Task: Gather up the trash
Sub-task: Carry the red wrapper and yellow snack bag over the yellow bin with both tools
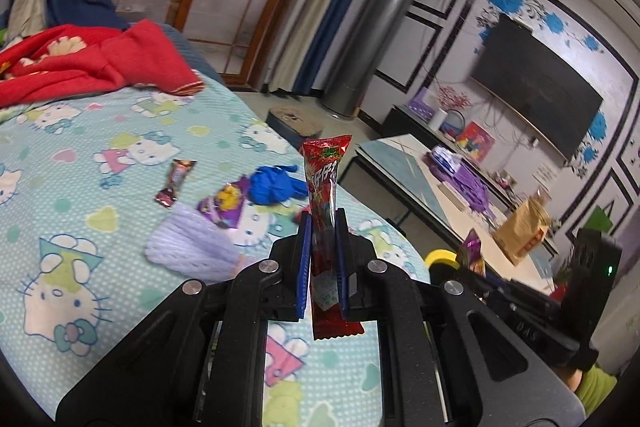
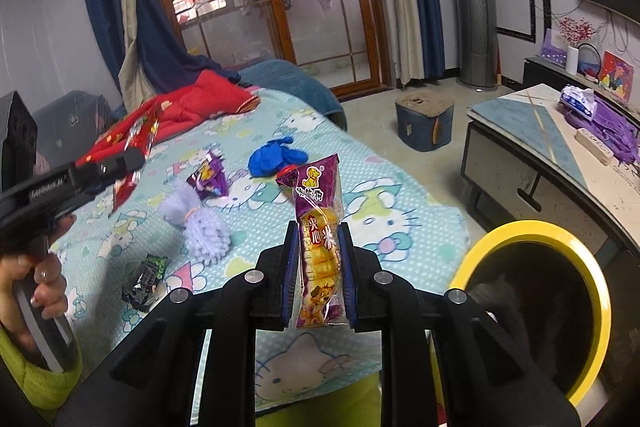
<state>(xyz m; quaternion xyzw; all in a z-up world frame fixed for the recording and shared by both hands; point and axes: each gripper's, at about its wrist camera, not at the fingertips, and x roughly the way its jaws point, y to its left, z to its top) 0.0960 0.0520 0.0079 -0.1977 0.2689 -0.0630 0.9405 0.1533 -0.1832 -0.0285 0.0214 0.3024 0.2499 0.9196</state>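
While both grippers hang above the Hello Kitty bedsheet (image 1: 120,131), each already has a catch: the left gripper (image 1: 323,227) is clamped tight on a long red snack wrapper (image 1: 326,187) that stands upright between its blue pads, and the right gripper (image 2: 319,239) is pinched on a purple-and-yellow snack packet (image 2: 320,235), also upright. The yellow-rimmed bin (image 2: 560,287) sits just beside the bed edge, close to the right gripper. I'd say the step in hand is carrying both pieces over that rim. To do it well, keep the squeeze firm, bring each wrapper fully over the dark opening and only then let go. Still on the sheet are a blue glove (image 2: 276,155), a purple wrapper (image 2: 208,175), a dark green wrapper (image 2: 146,279) and a lilac knitted piece (image 2: 204,227).
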